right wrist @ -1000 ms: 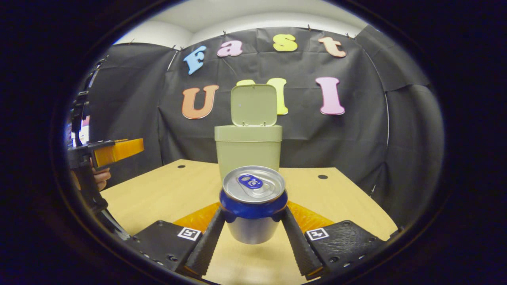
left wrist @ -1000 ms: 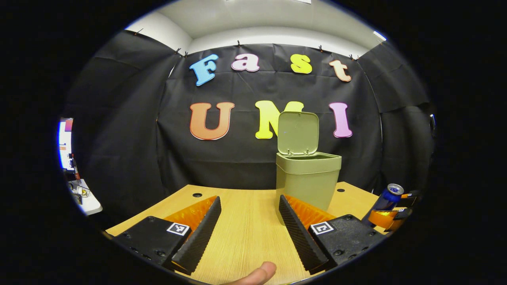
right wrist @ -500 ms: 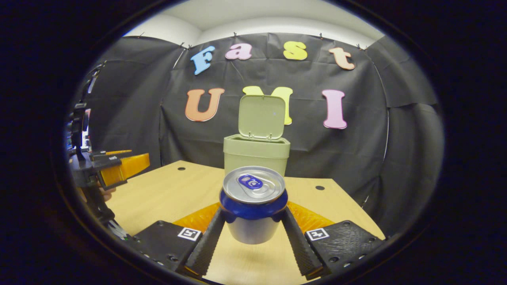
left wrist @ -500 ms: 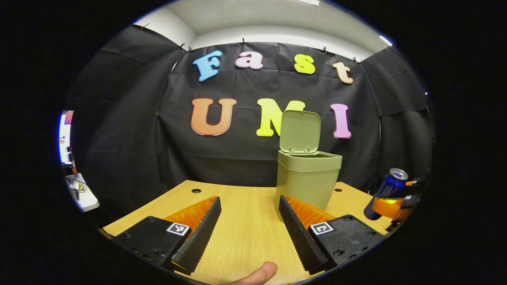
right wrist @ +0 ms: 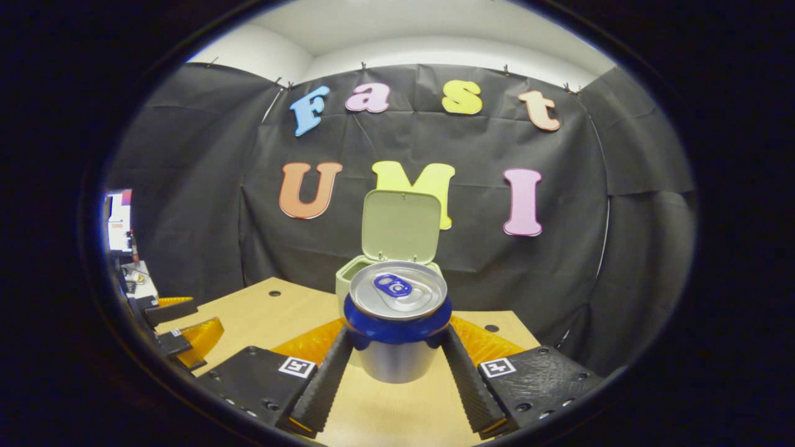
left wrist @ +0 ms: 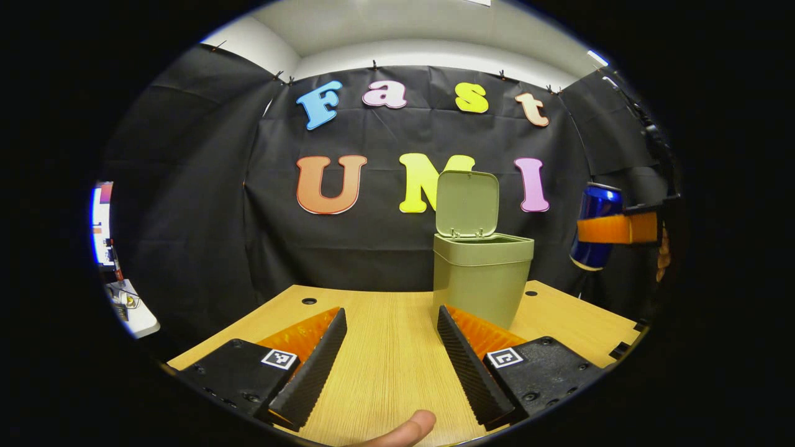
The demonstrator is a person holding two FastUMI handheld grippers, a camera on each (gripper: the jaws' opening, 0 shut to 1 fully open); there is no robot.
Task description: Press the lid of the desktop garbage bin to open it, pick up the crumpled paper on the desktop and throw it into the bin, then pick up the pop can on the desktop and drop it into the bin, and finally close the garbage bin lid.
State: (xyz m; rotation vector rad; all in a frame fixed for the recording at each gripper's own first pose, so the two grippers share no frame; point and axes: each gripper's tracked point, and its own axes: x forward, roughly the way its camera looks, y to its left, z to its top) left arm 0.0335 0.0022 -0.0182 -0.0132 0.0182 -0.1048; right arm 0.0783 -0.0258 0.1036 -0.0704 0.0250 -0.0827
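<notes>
The olive green bin (left wrist: 481,279) stands on the wooden table with its lid (left wrist: 467,205) swung upright. My right gripper (right wrist: 397,366) is shut on a blue and silver pop can (right wrist: 397,320), held upright in the air. In the left gripper view that can (left wrist: 595,226) hangs high to the right of the bin, above its rim level. From the right gripper view the bin (right wrist: 348,282) sits just behind the can, lid (right wrist: 400,226) open. My left gripper (left wrist: 388,366) is open and low over the table, with nothing between its fingers. The bin's inside is hidden.
The wooden table (left wrist: 385,360) has small round holes near its far edge. A fingertip (left wrist: 400,431) shows at the bottom of the left gripper view. A white side table (left wrist: 127,307) with clutter stands off to the left.
My right gripper has lifted the can well above the table, up to the height of the bin's open lid. The left gripper has barely moved.
</notes>
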